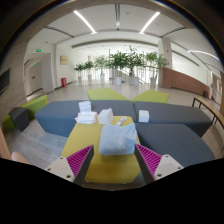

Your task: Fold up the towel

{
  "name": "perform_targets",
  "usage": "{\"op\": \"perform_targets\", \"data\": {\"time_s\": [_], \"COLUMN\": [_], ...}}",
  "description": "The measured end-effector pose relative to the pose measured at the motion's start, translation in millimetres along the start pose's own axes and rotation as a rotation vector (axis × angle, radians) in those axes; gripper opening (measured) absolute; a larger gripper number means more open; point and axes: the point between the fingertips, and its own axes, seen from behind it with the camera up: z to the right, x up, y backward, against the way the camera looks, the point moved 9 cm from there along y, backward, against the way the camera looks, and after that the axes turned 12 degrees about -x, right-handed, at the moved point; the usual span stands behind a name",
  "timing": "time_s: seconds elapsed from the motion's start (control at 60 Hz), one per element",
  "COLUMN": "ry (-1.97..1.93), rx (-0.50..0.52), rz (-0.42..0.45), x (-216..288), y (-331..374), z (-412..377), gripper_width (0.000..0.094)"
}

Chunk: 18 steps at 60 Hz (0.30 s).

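Big open hall w/ pale floor, 2 long ceiling light strips overhead, a row of potted plants far beyond the fingers; how many plants can't be counted, they merge into one green band. Work surface is a low block arrangement: grey sections either side and a yellow section running straight ahead between the fingers; its near end is cut off under the gripper. More yellow-green blocks sit beyond, approx 2 seen, edges hard to make out. The towel, pale blue-white, lies bunched on the yellow section just ahead of the fingers, centred between them, resting on its own; folds can't be read. Beyond it, 3 or so smaller white items on the grey part, too small to tell what they are. The 2 magenta pads stand wide apart, one each side, neither touching the towel, nothing gripped. Finger bases are hidden below the view.
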Motion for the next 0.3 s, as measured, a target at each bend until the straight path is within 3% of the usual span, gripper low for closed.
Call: {"op": "perform_targets", "data": {"time_s": [0.133, 0.3], "ry": [-0.011, -0.113], "rx": [-0.008, 0.018], "rz": [0.008, -0.046], "x": [-12, -32], "y": [-14, -24], "z": [11, 35], "gripper_width": [0.0849, 0.0837]}}
